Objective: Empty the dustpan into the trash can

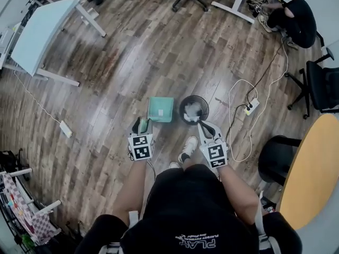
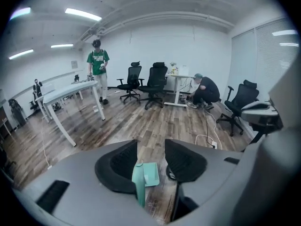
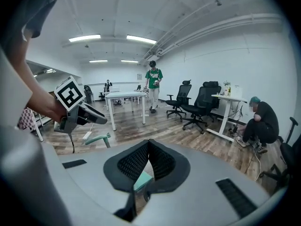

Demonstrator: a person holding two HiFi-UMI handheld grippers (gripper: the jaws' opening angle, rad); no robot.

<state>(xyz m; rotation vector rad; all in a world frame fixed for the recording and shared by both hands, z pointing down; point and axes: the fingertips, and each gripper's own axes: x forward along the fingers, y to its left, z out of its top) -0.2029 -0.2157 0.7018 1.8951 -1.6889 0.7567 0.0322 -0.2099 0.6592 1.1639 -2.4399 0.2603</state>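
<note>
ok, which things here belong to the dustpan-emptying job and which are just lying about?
Job:
- dustpan
- trash can beside it, white scraps inside
- left gripper, fingers open, holding nothing
- right gripper, fingers shut on nothing

Lying about:
- power strip with its cable
- desk
- office chair
- round table

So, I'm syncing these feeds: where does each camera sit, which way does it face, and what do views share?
Head view: on the person's head, facing steeply down at dustpan and trash can; shows arms, torso, shoe.
Left gripper view: on left tool, facing forward-down at dustpan; shows parted jaws.
Right gripper view: on right tool, facing across the room; shows closed jaws, left hand.
Shared: dustpan, in all three.
</note>
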